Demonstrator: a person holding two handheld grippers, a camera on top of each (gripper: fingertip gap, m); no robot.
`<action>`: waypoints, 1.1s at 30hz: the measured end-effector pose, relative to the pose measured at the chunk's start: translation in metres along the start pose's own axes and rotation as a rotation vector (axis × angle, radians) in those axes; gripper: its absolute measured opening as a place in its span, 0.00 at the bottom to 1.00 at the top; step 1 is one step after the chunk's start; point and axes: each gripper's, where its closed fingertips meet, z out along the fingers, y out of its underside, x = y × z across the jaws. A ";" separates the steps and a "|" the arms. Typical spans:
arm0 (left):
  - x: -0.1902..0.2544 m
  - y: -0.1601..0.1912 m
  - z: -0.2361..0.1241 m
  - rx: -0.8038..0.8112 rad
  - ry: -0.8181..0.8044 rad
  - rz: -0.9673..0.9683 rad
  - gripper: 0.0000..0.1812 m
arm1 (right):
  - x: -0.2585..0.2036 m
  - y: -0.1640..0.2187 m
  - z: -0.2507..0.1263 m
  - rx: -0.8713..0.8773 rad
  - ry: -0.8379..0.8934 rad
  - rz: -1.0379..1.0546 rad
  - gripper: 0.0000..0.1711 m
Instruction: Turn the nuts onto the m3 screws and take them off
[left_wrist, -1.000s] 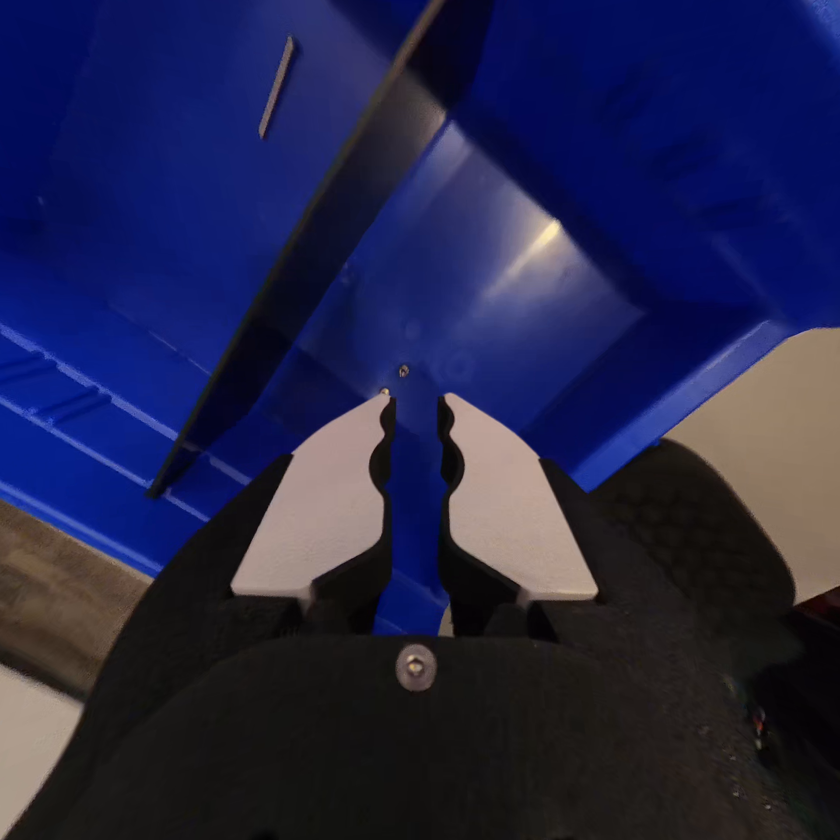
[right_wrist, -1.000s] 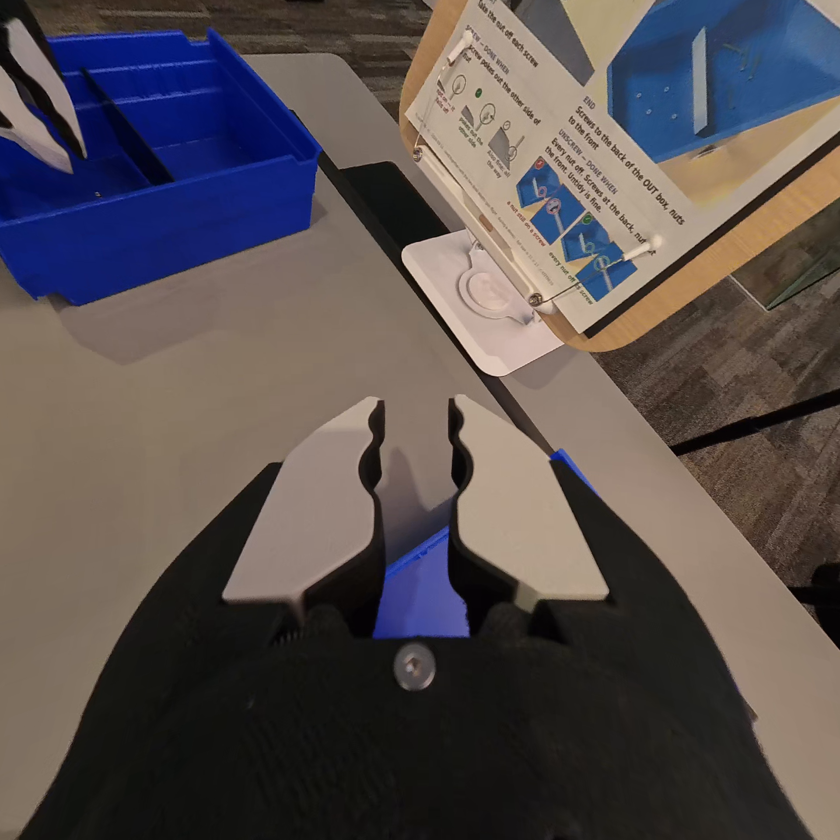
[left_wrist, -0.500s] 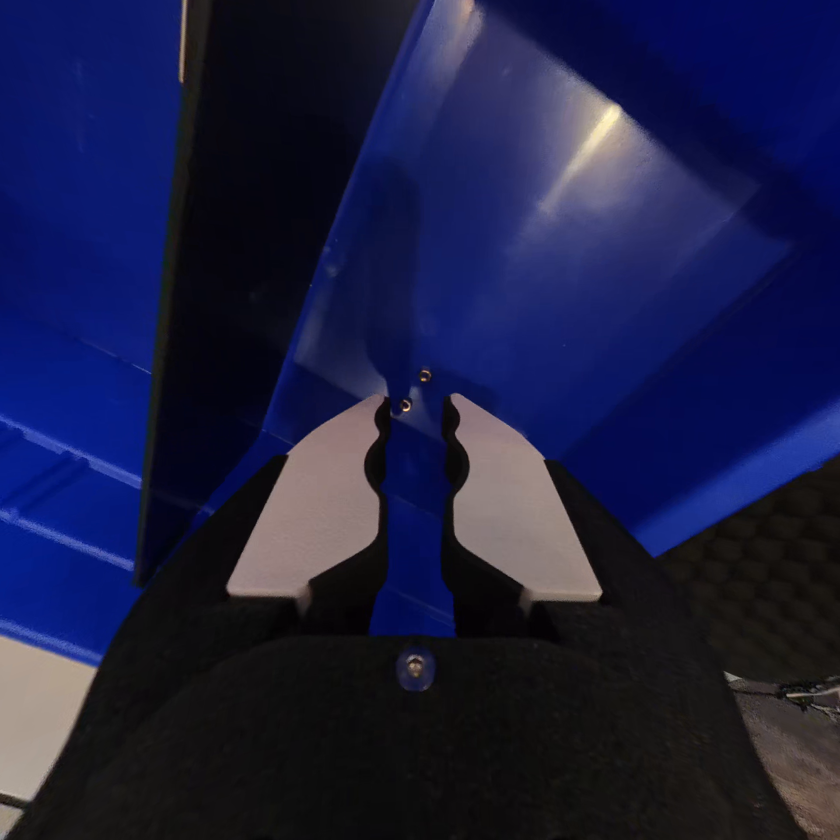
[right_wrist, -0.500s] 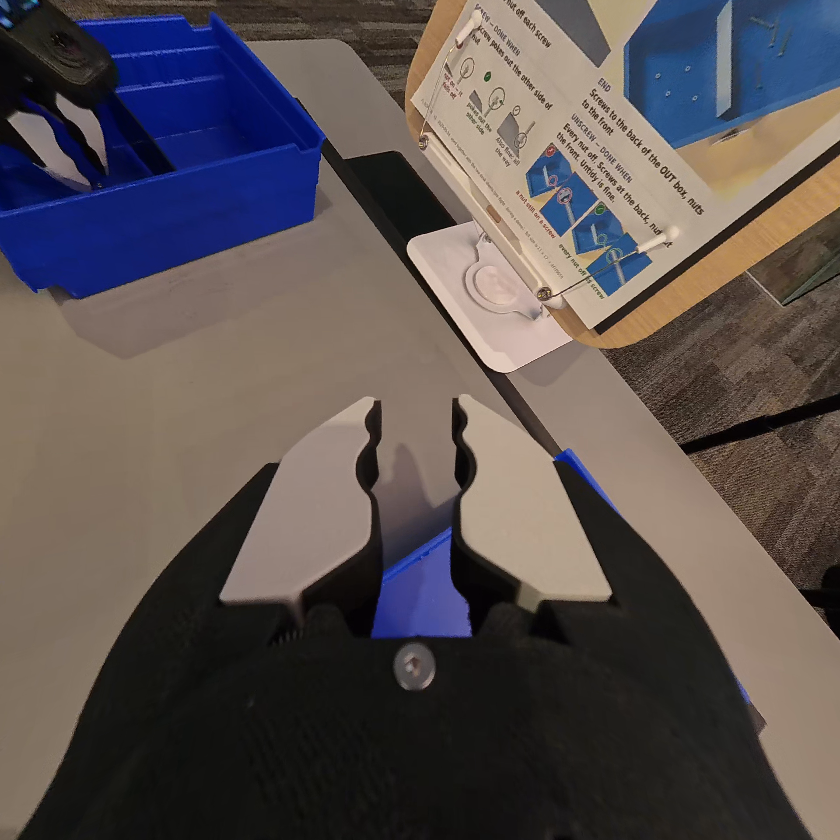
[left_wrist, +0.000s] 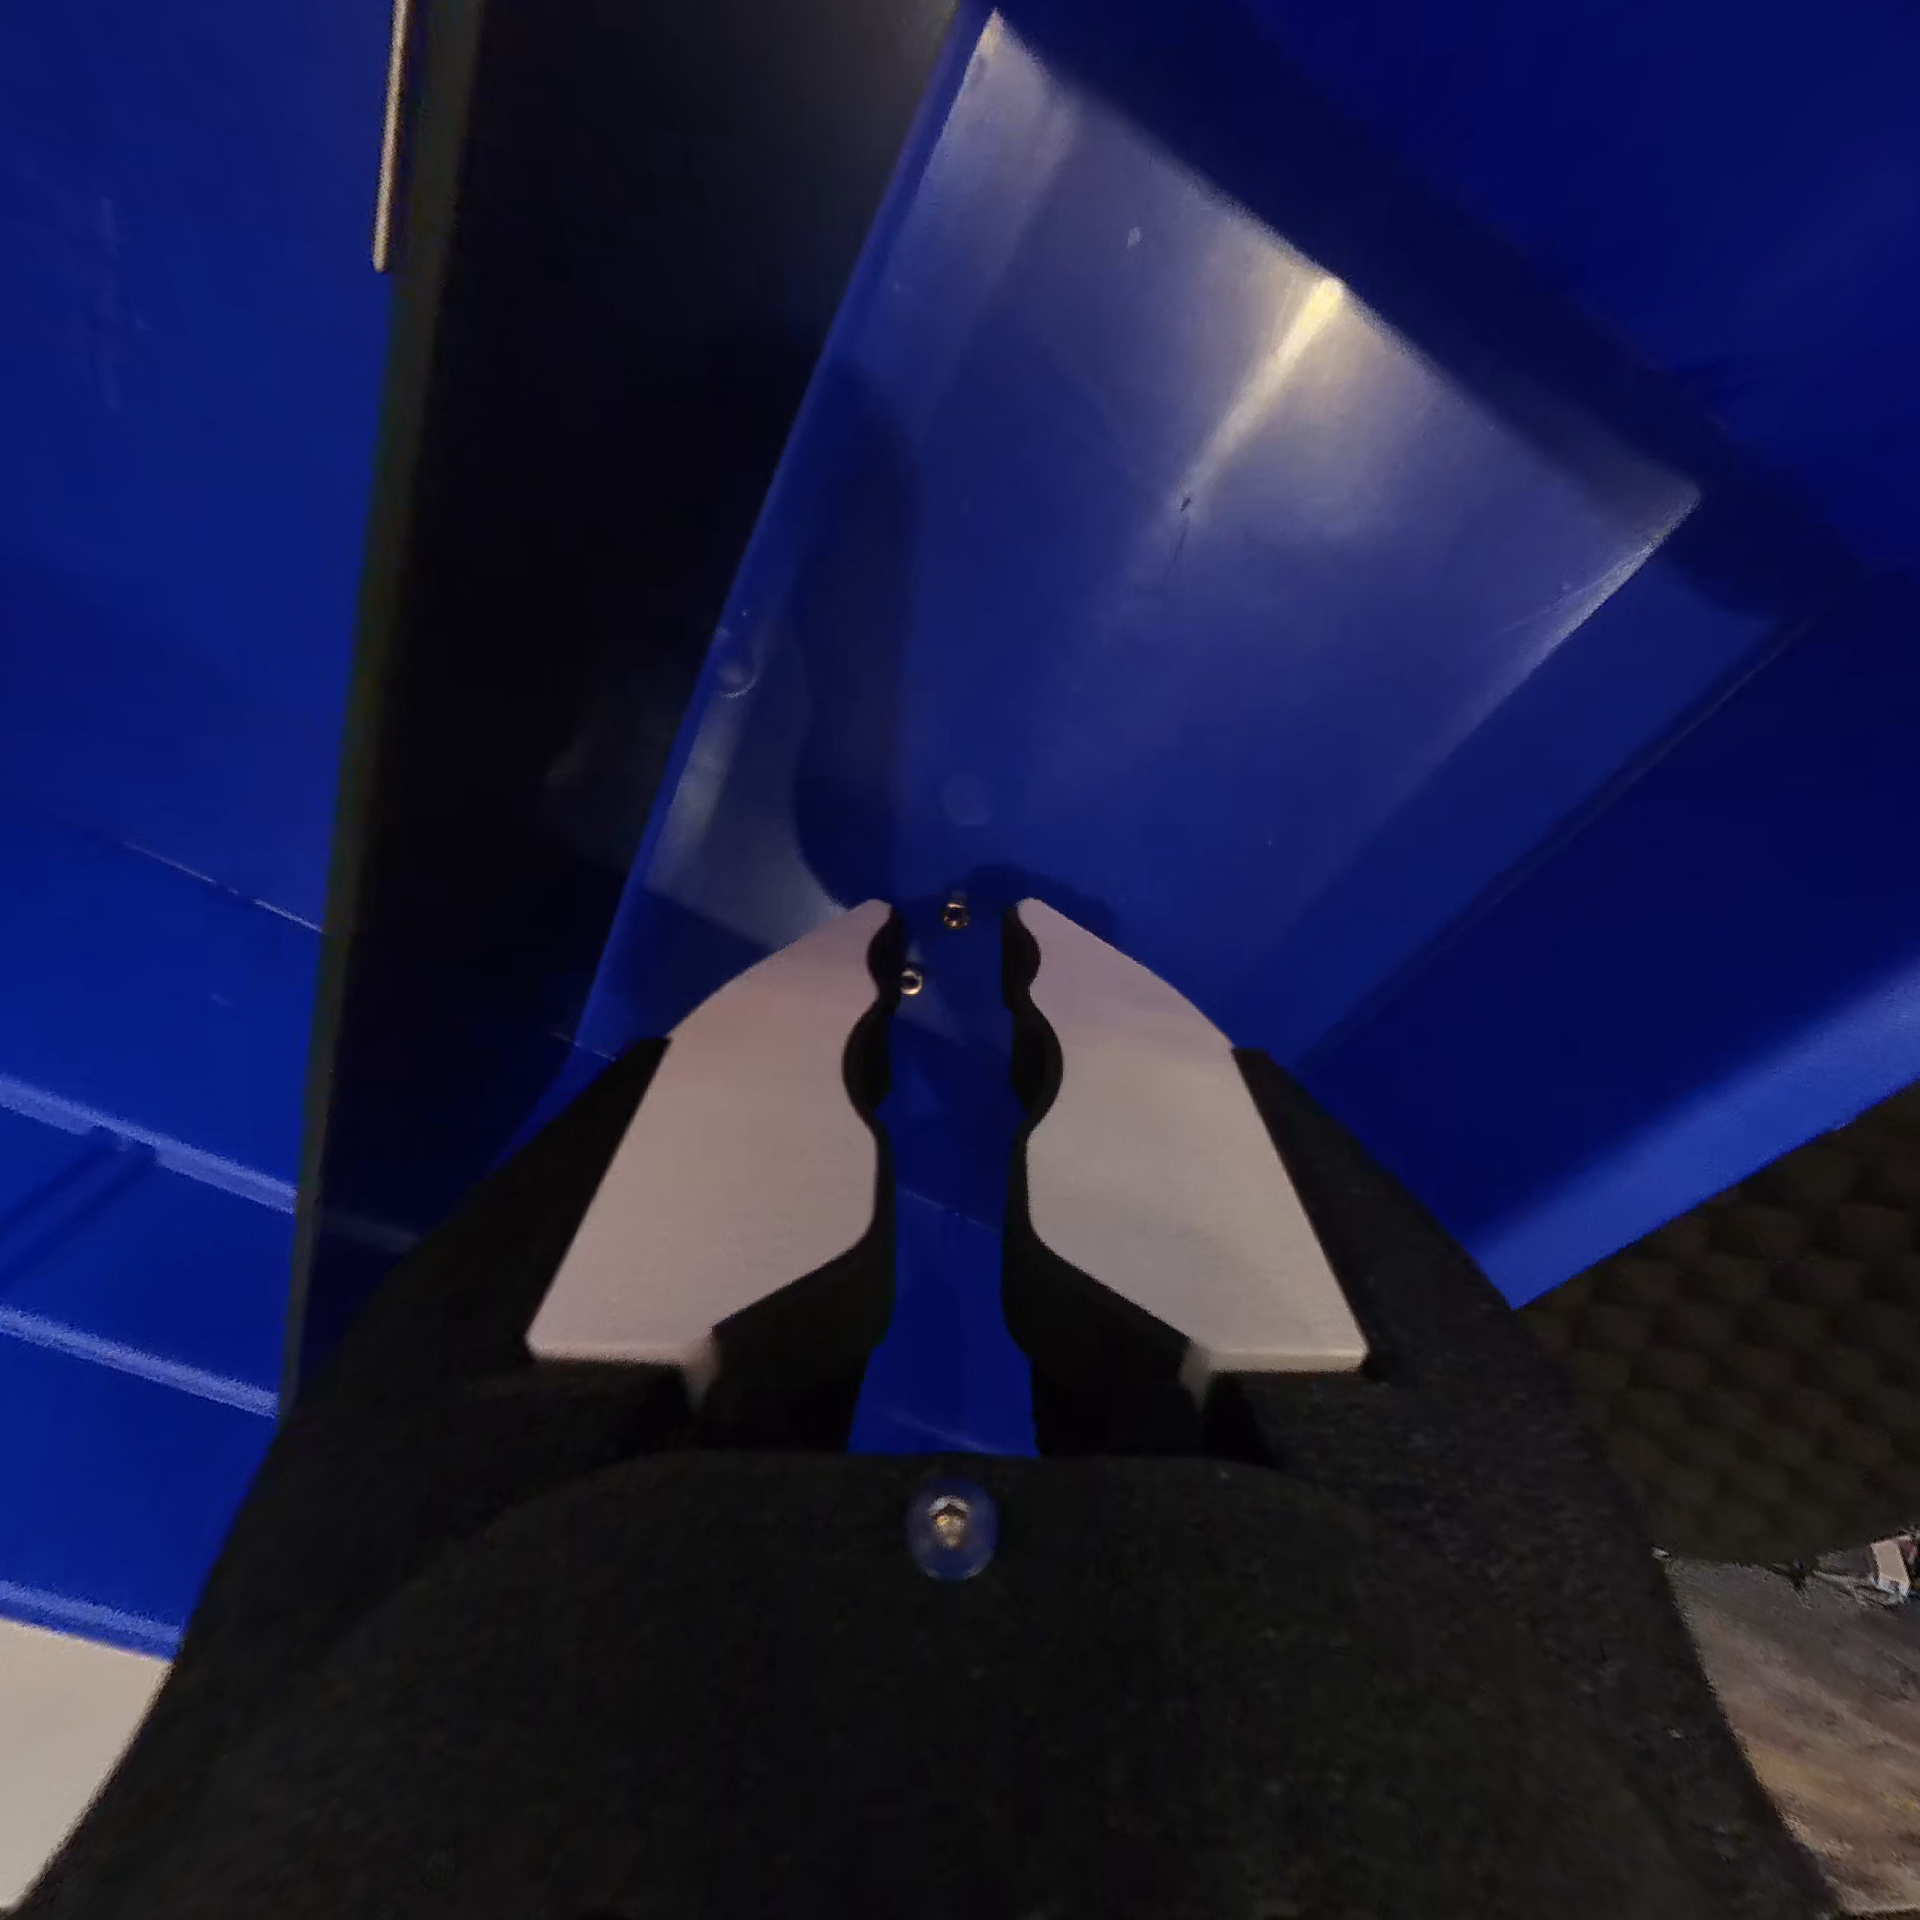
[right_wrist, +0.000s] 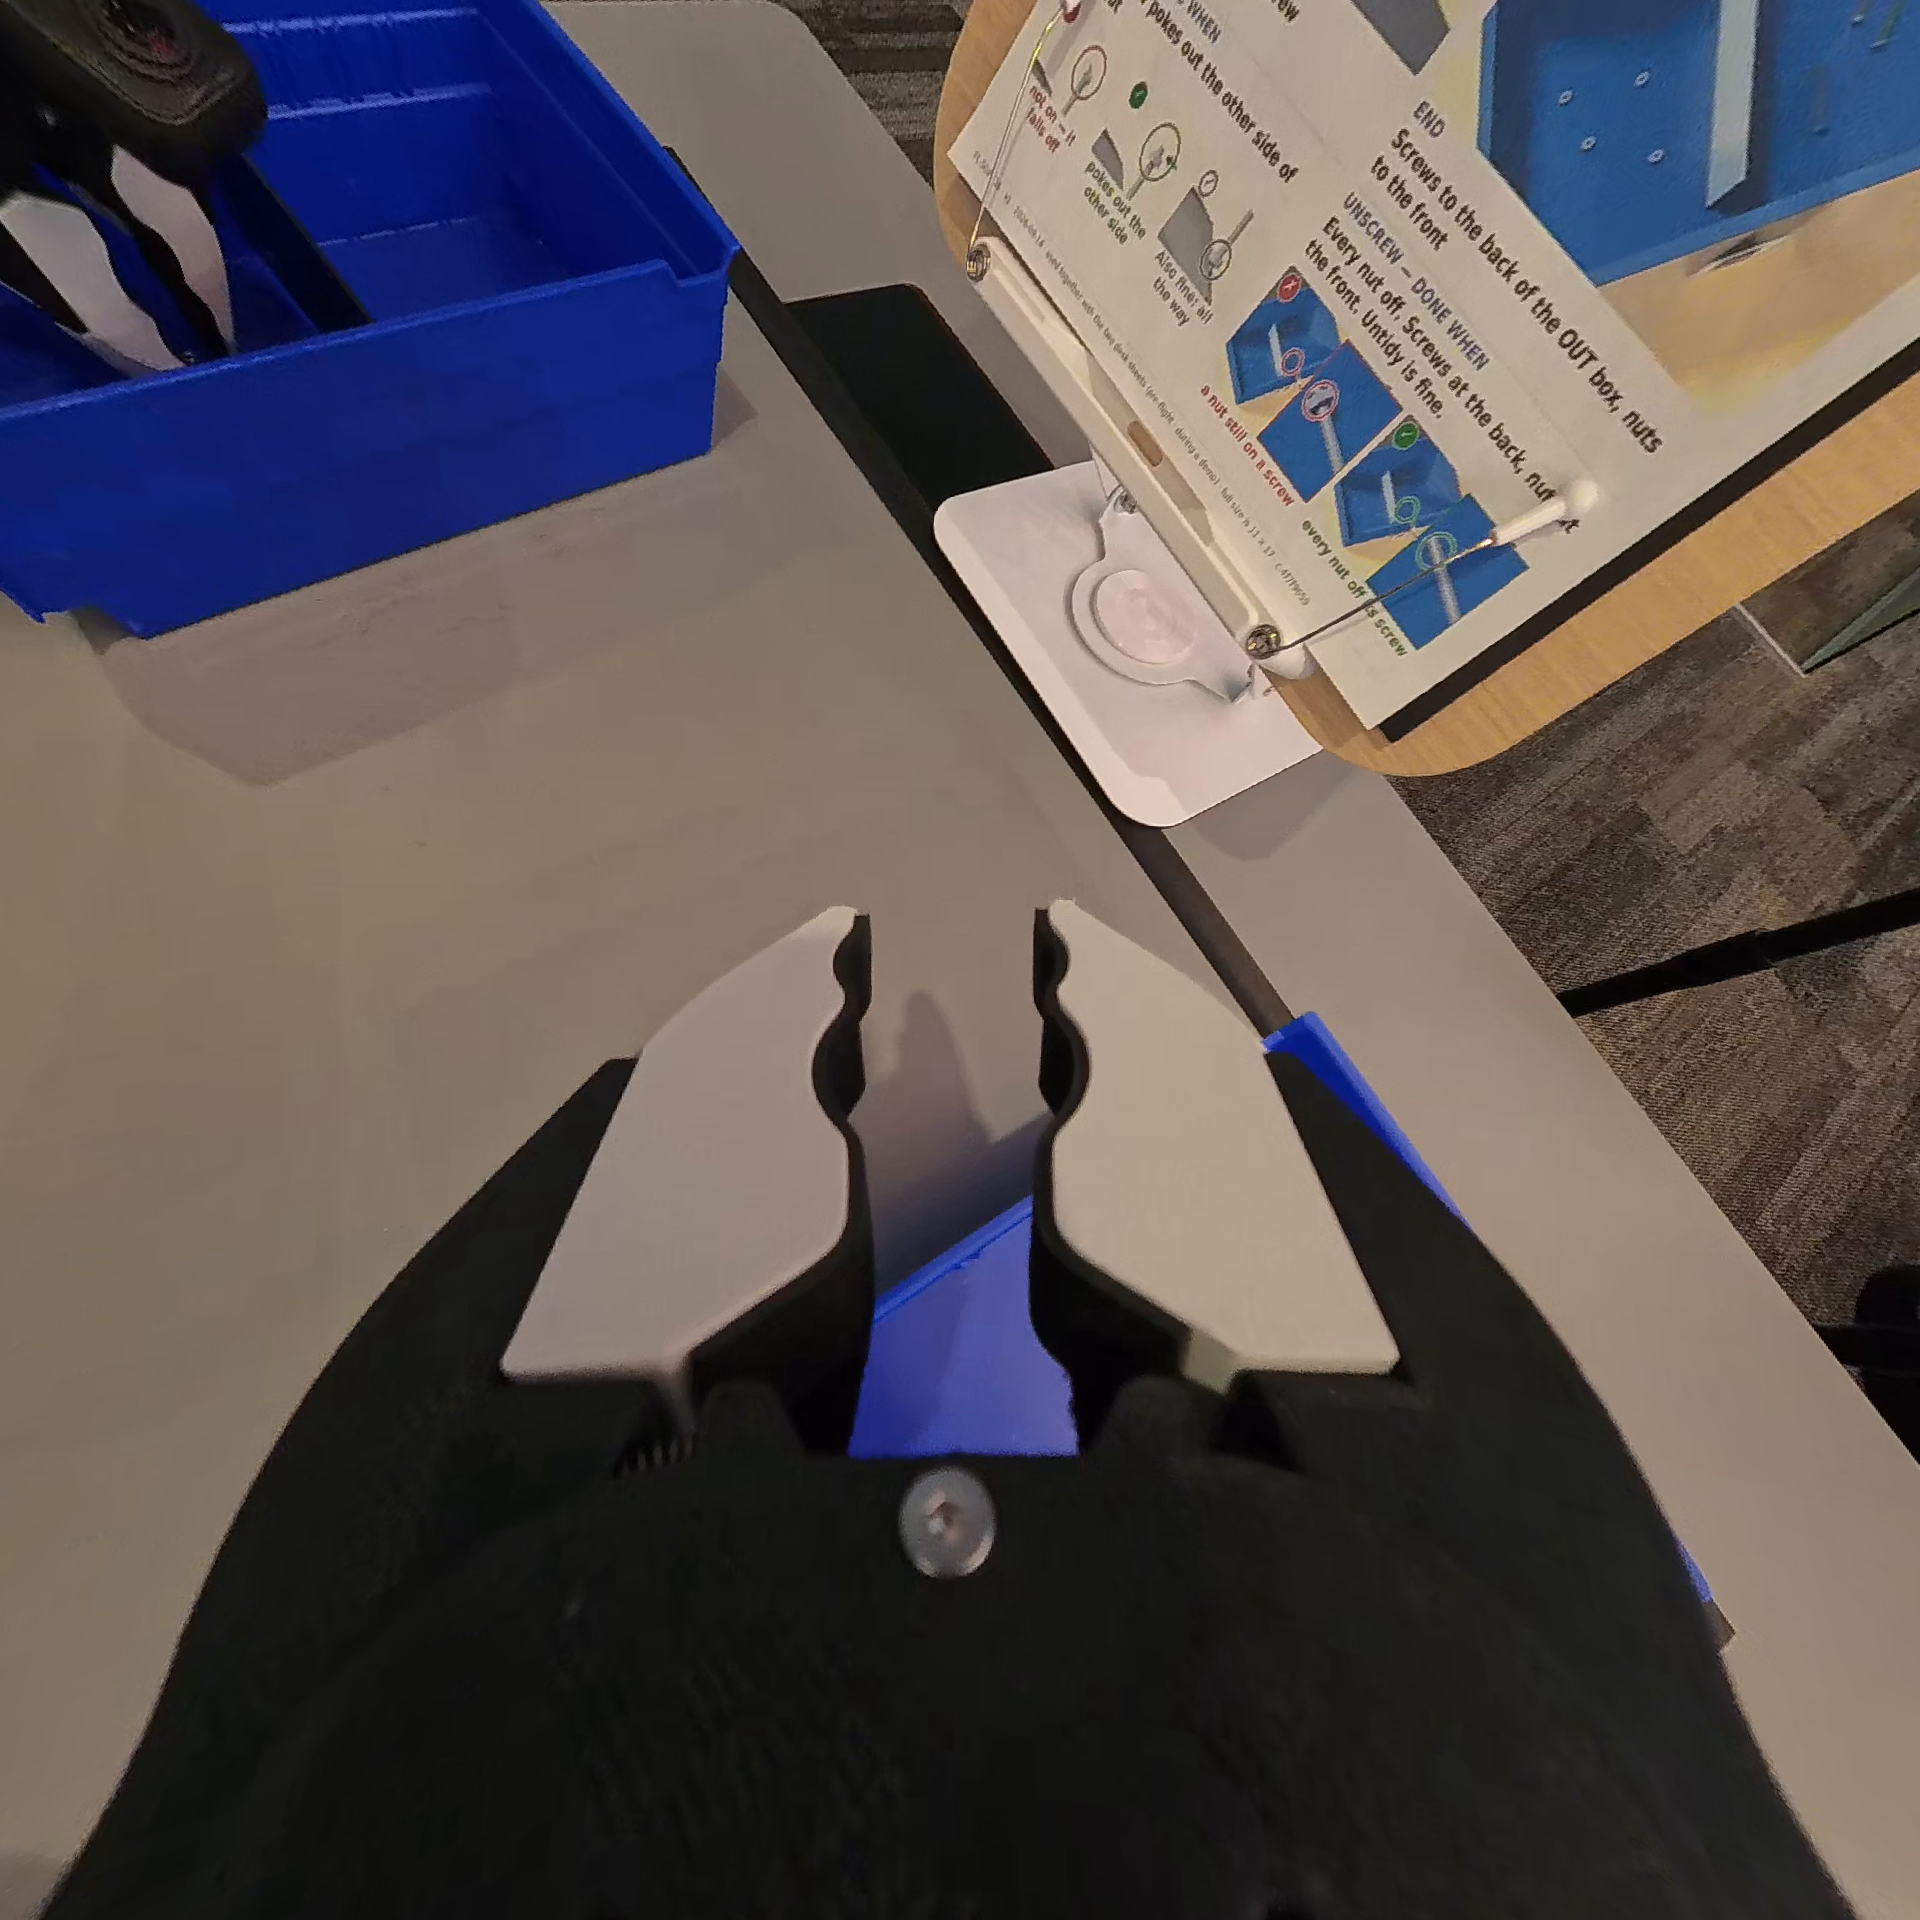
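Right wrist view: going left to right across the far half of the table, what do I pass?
Left hand-held gripper dipped into the blue bin → bare grey table → white stand base → instruction sheet on its wooden board.

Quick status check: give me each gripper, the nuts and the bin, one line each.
left gripper: open, jaws down in the bin around the two nuts.
two nuts: loose on the bin floor, ungripped.
right gripper: open, empty, above the table.
blue bin: upright on the table.
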 end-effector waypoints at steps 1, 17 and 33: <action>0.000 -0.001 0.000 0.006 -0.004 0.002 0.10 | 0.000 0.000 0.000 -0.002 -0.002 0.000 0.18; 0.004 0.001 0.001 -0.012 0.045 -0.024 0.03 | -0.005 0.006 0.006 -0.043 -0.018 -0.019 0.18; 0.036 -0.073 -0.140 0.372 -0.015 0.114 0.03 | 0.000 0.003 0.000 -0.023 -0.001 -0.013 0.18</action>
